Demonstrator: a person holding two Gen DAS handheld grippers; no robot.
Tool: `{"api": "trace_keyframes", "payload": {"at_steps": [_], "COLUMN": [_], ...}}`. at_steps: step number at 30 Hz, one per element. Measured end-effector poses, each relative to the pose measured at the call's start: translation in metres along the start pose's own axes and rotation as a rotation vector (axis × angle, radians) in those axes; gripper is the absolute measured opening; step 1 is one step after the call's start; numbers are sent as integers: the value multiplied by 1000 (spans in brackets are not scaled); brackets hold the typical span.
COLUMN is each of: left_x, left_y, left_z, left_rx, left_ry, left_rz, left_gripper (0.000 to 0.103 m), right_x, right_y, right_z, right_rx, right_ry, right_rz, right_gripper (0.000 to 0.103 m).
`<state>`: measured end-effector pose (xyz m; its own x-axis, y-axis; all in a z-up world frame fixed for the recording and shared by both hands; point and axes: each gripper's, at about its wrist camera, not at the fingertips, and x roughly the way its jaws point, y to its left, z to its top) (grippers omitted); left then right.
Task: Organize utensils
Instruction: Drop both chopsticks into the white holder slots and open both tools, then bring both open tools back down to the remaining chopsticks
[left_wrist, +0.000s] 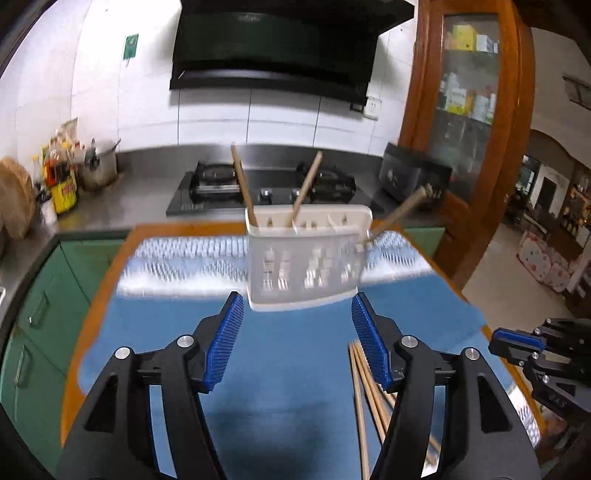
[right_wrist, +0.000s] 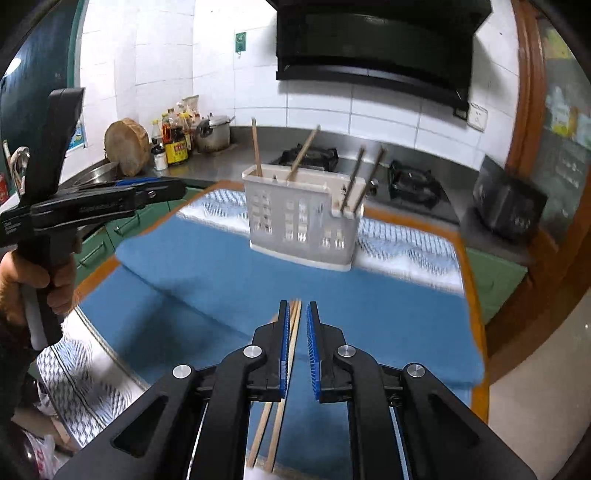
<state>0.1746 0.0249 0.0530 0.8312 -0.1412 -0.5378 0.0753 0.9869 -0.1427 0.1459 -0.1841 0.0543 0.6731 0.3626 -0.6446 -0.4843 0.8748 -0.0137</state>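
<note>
A white slotted utensil holder (left_wrist: 306, 258) (right_wrist: 301, 221) stands at the far side of the table on a blue cloth (left_wrist: 280, 369) (right_wrist: 369, 306). Several wooden chopsticks (right_wrist: 299, 155) stick up out of it, leaning. More loose chopsticks (left_wrist: 364, 391) (right_wrist: 293, 332) lie flat on the cloth near me. My left gripper (left_wrist: 297, 302) (right_wrist: 162, 188) is open with nothing between its blue pads; the holder is just beyond its tips. My right gripper (right_wrist: 297, 308) (left_wrist: 517, 341) is shut and empty, hovering over the loose chopsticks, which show through the narrow gap beneath it.
Behind the table runs a steel counter with a gas stove (left_wrist: 266, 188), a pot (right_wrist: 214, 133), sauce bottles (right_wrist: 175, 140) and a round chopping board (right_wrist: 127, 146). A black box (right_wrist: 509, 201) sits at the right by a wooden cabinet (left_wrist: 476, 122). A hand (right_wrist: 22, 280) holds the left gripper.
</note>
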Motion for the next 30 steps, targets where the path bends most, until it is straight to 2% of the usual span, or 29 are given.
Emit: {"api": "trace_keyframes", "payload": {"at_steps": [7,15,17,21,26,30], "left_x": [-10,-17,-17,-15,-10,-7], "left_y": [-1,-5,-3,2,7,11], "left_z": [-56,-94,-101,-113,-123,-130], "left_rx": [-63,-86,-103,-130,-140,-147], "left_ry": [44,71,82,103,132,156], "left_rz": [-3,48,54,72,103,119], "left_gripper": [72,85,90,96,98,98], "right_x": [1,11,15,21,28,35], "right_y": [5,11,13,12,14,15], "right_z": [-53,-91,-98,-109,-118,-123], "right_rx": [71,104,107,138,149,139], "right_ry": [35,64,76,94,114,134], "right_rz": [2,-36,-50,-38,-38,-46], "right_gripper": [15,15,21,24,38,40]}}
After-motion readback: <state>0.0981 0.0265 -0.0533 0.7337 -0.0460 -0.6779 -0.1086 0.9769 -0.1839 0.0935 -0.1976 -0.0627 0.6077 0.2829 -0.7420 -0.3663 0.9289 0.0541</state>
